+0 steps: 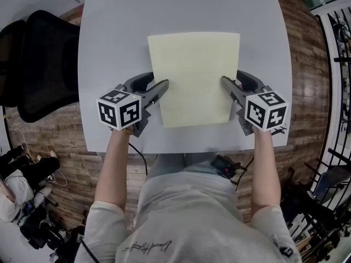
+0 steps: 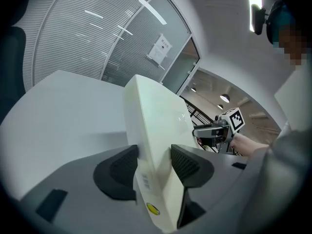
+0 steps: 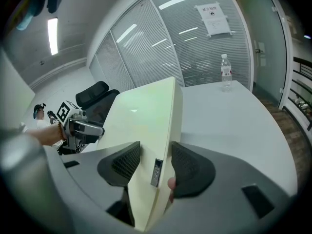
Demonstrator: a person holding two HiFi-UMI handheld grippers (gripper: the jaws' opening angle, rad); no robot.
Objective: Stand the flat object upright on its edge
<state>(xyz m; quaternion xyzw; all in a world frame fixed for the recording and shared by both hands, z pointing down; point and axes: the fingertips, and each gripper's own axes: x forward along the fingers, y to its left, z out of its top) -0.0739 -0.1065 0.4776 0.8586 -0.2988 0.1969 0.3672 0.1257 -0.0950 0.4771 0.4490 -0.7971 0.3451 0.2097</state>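
Note:
A pale yellow flat slab [image 1: 194,78] lies across the middle of the grey table [image 1: 109,37]. My left gripper [image 1: 164,85] is shut on its left edge and my right gripper [image 1: 224,80] on its right edge. In the left gripper view the slab [image 2: 156,116] runs between both black pads [image 2: 122,167], which press on its two faces, and a small yellow dot sticker shows on its near edge. The right gripper view shows the slab [image 3: 146,116] clamped the same way, with a small label on its thin edge. Whether its underside touches the table I cannot tell.
A black office chair [image 1: 38,64] stands off the table's left side. A clear water bottle [image 3: 225,72] stands at the table's far end. A black railing [image 1: 337,64] runs along the right, over wood flooring. Glass walls with blinds lie beyond the table.

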